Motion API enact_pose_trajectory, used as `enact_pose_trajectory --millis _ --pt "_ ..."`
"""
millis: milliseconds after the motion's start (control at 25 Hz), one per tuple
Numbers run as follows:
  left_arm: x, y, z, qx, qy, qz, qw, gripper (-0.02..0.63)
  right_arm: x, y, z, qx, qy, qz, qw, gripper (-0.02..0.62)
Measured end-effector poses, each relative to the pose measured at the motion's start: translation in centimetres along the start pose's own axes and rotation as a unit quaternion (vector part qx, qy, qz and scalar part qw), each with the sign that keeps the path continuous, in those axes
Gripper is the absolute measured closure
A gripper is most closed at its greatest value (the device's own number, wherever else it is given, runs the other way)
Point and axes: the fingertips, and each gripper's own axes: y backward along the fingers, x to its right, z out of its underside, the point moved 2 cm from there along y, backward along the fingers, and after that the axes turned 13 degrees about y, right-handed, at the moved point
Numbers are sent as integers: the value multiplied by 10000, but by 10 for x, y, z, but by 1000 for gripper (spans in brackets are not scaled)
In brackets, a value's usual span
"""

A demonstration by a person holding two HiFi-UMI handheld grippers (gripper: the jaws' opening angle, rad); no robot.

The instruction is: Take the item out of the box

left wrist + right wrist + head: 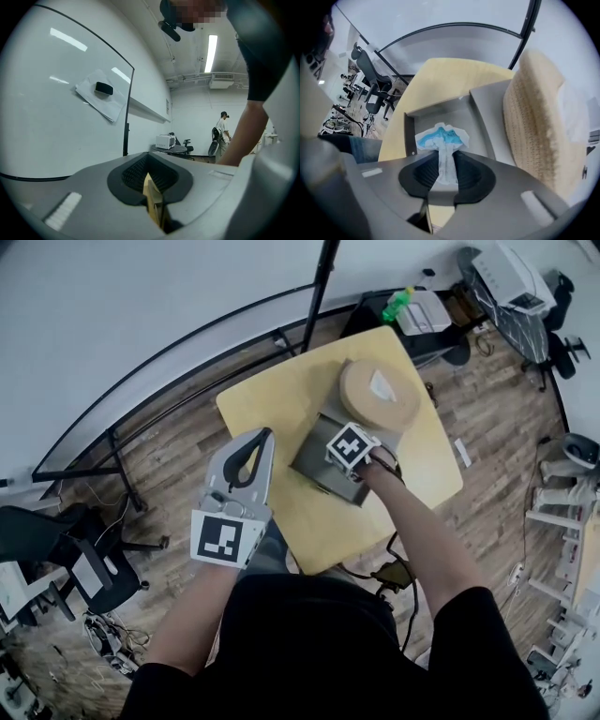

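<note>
A grey box (317, 468) stands open on the yellow table (267, 404). My right gripper (350, 448) reaches down into it, its marker cube hiding the jaws in the head view. In the right gripper view, the right gripper (443, 161) is shut on a crumpled white-and-blue packet (441, 137), which sticks out past the pads above the box floor (478, 117). My left gripper (267, 435) is held up left of the box, away from it. In the left gripper view, the left gripper (149, 174) points at a white wall, shut with nothing in it.
A round woven tan disc (380, 395) leans just behind the box, close on the right in the right gripper view (534, 117). A black pole (319, 292) rises behind the table. A green bottle (397, 304) lies on a far desk. An office chair (84, 554) stands at the left.
</note>
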Motion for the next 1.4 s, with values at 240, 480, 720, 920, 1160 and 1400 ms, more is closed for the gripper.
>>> enact_pose_trajectory --millis 240,480,720,920,1160,1400 --pt "20 -9 -21 207 -46 248 9995 606 -5 78 -8 571 275 410 9971 506" --pt "42 -13 -40 381 -155 524 9978 607 -15 171 -11 1209 677 1445 9798 508" --pt "66 -24 -63 506 -262 822 9950 606 -29 265 -13 2363 757 2430 9377 508" --pt "87 -36 -80 649 -391 1079 9913 606 -36 331 1 3258 597 3268 8851 508" --pt "106 -39 -89 749 -476 1274 9879 606 -49 375 27 4238 68 4054 8099 508" --pt "115 -39 -94 676 -480 1306 9880 606 -54 393 54 5032 -795 4257 7478 508"
